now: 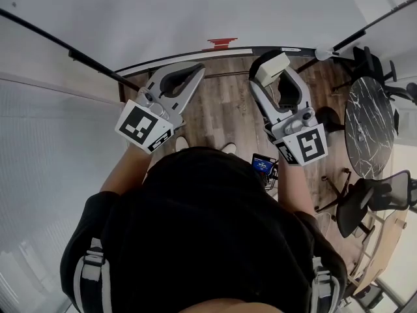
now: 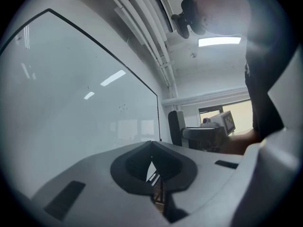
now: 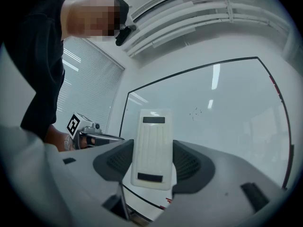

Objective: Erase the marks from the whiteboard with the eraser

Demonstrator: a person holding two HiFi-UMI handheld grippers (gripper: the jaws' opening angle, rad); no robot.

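The whiteboard (image 3: 222,122) with a thin black frame hangs on the wall ahead. A few small dark marks (image 3: 195,112) sit near its middle; the same marks (image 2: 123,108) show faintly in the left gripper view. My right gripper (image 3: 152,162) is shut on the white eraser (image 3: 152,148), which stands upright between its jaws, a little short of the board. That eraser (image 1: 272,67) shows cream in the head view. My left gripper (image 2: 151,163) is shut with nothing in it and is held up beside the board; it (image 1: 187,77) points at the wall.
A red object (image 1: 221,43) rests on the board's tray. On the wood floor to the right stand a dark round marble table (image 1: 369,126) and black office chairs (image 1: 365,201). White blinds (image 3: 87,89) cover a window left of the board.
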